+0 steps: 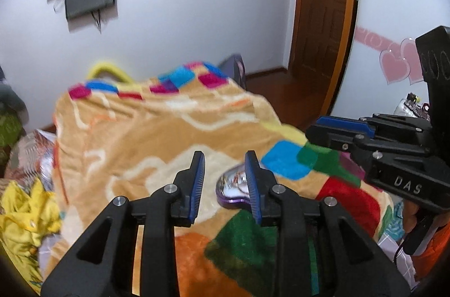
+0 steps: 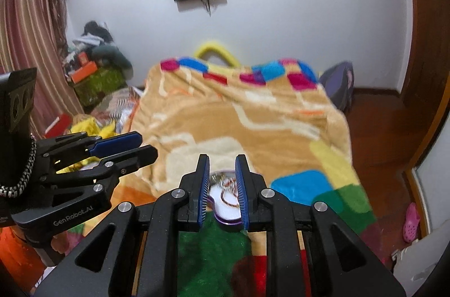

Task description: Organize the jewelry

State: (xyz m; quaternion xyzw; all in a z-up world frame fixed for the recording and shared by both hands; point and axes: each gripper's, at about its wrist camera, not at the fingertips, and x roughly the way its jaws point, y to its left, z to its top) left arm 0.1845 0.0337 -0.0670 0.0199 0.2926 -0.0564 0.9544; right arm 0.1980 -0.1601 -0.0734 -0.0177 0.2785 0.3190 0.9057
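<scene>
Both tongs hover over a patterned blanket (image 1: 157, 134) with fingers parted and nothing between them. Seen from the left wrist, the left gripper (image 1: 225, 184) frames a purple heart-shaped jewelry box (image 1: 232, 188) lying on the blanket, its shiny contents unreadable and partly hidden behind one finger; the right gripper (image 1: 332, 132) enters from the side. From the right wrist, the right gripper (image 2: 223, 191) brackets the same box (image 2: 226, 208), whose white inside and a reddish beaded chain (image 2: 229, 197) show clearly; the left gripper (image 2: 126, 146) reaches in alongside.
</scene>
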